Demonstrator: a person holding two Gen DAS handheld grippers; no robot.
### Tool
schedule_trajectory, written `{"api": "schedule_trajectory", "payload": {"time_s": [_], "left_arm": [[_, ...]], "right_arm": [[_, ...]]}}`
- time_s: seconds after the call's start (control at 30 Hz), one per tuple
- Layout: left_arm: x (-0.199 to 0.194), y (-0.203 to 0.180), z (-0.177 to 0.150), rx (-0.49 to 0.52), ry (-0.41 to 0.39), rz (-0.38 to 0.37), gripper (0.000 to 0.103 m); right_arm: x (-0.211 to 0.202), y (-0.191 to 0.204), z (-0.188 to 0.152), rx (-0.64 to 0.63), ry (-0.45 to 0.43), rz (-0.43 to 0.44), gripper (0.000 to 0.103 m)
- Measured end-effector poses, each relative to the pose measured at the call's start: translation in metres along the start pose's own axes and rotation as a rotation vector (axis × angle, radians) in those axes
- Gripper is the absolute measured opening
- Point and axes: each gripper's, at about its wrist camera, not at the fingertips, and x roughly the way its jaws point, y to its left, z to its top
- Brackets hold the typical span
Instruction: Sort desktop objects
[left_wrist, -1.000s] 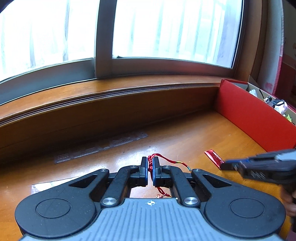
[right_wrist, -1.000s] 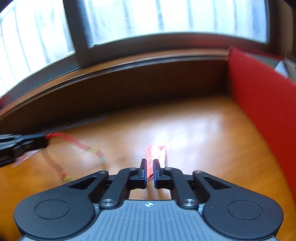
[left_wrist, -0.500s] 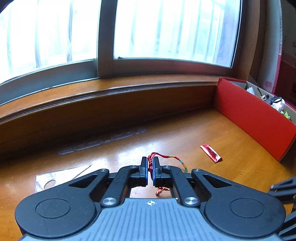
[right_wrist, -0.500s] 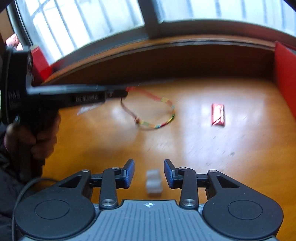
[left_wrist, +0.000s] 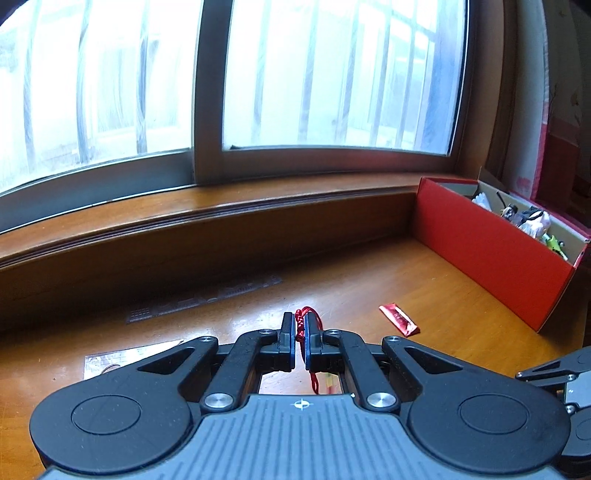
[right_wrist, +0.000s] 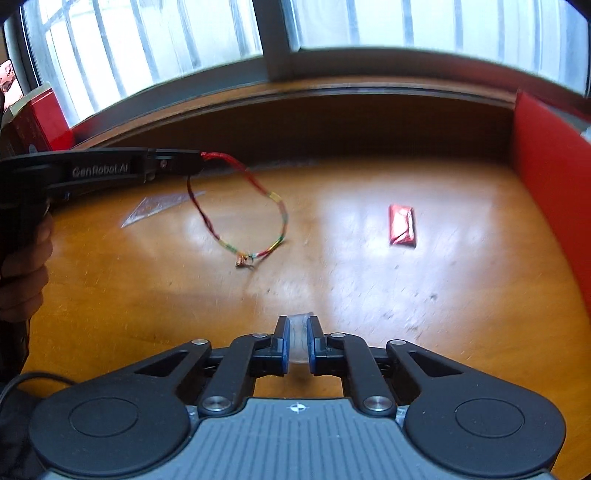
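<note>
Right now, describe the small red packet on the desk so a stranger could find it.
Start at the red box on the wooden desk's right side. Left of its wall lies the red foil packet, flat and alone. Unlike the red braided cord nearby, it is rectangular, shiny, and in no claw.

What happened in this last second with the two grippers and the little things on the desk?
The right gripper let go of the red foil packet, drew back, and its jaws are now closing on a small clear block. The left gripper lifted the red braided cord partly off the desk. Unchanged: the left gripper's grip on the cord, the red box.
</note>
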Motion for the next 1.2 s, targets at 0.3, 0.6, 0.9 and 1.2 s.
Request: {"api": "schedule_trajectory", "payload": {"time_s": [0.3, 0.6, 0.9, 1.2], "left_arm": [[-0.011, -0.017, 0.008, 0.009, -0.039, -0.016, 0.006], [-0.008, -0.057, 0.027, 0.036, -0.068, -0.014, 0.006], [0.005, -0.124, 0.06, 0.057, -0.107, 0.003, 0.007], [0.032, -0.187, 0.097, 0.083, -0.151, 0.014, 0.007]], "right_arm": [[-0.023, -0.009, 0.003, -0.01, -0.08, -0.051, 0.009], [-0.056, -0.056, 0.02, -0.029, -0.156, -0.069, 0.009], [-0.084, -0.124, 0.029, -0.03, -0.2, -0.032, 0.009], [-0.106, -0.184, 0.048, -0.039, -0.26, 0.001, 0.009]]}}
